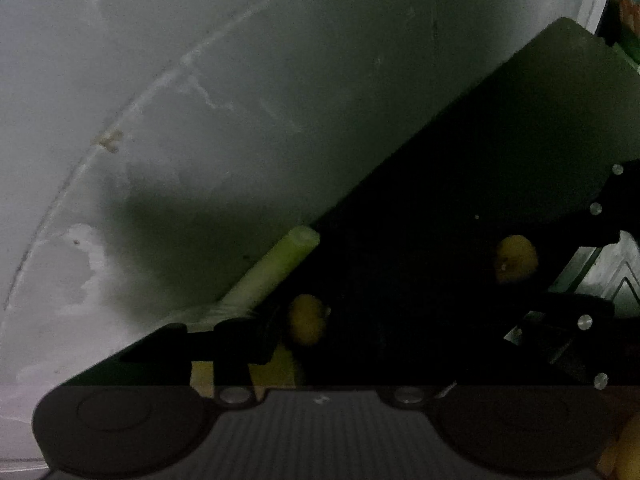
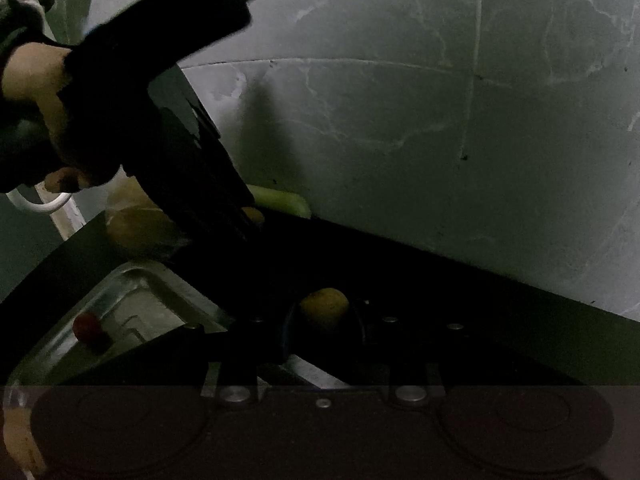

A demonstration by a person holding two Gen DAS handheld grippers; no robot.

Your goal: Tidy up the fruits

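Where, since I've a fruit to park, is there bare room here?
The metal tray is mostly bare beside the red fruit. Crowded at the table's far edge, where left gripper, yellow fruit and green stalk meet.

Dark surface — matte, dimly lit, grey scuffed wall behind, white ring at left edge — partly hidden

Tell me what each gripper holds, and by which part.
The right gripper pinches a small yellow fruit across its sides. Another yellow fruit sits at the left gripper, but it is too dark to confirm a hold.
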